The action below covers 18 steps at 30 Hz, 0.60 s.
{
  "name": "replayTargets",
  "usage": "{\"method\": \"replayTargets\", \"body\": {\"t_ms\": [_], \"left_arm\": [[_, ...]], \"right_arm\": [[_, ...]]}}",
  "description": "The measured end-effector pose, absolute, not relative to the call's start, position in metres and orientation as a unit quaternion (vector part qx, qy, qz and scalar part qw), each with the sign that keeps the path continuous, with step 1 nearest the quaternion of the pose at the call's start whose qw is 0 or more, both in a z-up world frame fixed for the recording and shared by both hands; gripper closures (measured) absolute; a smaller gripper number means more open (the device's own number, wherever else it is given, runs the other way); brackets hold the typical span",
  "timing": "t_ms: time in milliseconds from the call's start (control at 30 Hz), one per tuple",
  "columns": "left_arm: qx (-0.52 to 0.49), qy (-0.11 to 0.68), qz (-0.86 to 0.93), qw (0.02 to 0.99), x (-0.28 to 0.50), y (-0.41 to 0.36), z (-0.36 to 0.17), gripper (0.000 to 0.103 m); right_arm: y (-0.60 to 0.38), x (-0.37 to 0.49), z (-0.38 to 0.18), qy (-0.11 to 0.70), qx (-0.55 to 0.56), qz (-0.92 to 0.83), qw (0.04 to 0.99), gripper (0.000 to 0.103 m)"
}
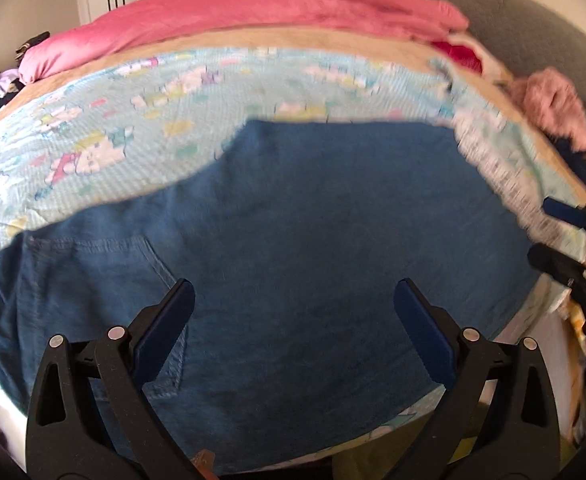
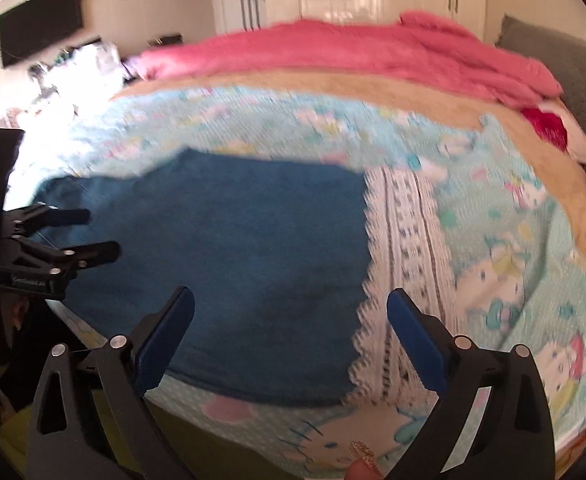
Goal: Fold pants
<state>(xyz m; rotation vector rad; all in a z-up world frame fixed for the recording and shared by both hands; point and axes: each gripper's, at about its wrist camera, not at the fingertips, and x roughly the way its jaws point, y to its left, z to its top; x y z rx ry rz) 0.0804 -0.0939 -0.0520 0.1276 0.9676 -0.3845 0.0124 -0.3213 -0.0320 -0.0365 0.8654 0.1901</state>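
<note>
Blue pants lie folded flat on the bed, both grippers above them.

The pants (image 1: 293, 240) rest on a patterned blue quilt (image 1: 141, 120); the left gripper (image 1: 293, 300) and right gripper (image 2: 289, 308) have jaws wide, holding nothing. A pink blanket (image 1: 253, 8) lies beyond.

Blue denim pants (image 1: 293, 240) lie folded flat on the patterned bedspread (image 1: 153, 120) near the bed's edge — a back pocket (image 1: 105, 264) facing up.
</note>
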Motion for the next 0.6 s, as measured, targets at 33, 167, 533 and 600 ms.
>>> {"method": "replayTargets", "body": {"t_ms": [33,167,533,600], "left_arm": [[0.067,0.474,-0.179,0.859,0.082,-0.096,-0.06,0.01],[0.078,0.467,-0.178,0.863,0.081,-0.097,-0.069,0.009],[0.063,0.442,-0.185,0.875,0.083,-0.098,-0.032,0.009],[0.05,0.436,-0.19,0.878,0.086,-0.098,-0.021,0.009]], "right_arm": [[-0.325,0.016,-0.043,0.444,-0.023,0.074,0.893,0.007],[-0.332,0.018,-0.062,0.462,-0.013,0.074,0.884,0.006],[-0.363,0.012,-0.027,0.407,0.071,0.068,0.908,0.007],[-0.37,0.011,-0.022,0.4,0.088,0.069,0.91,0.007]]}}
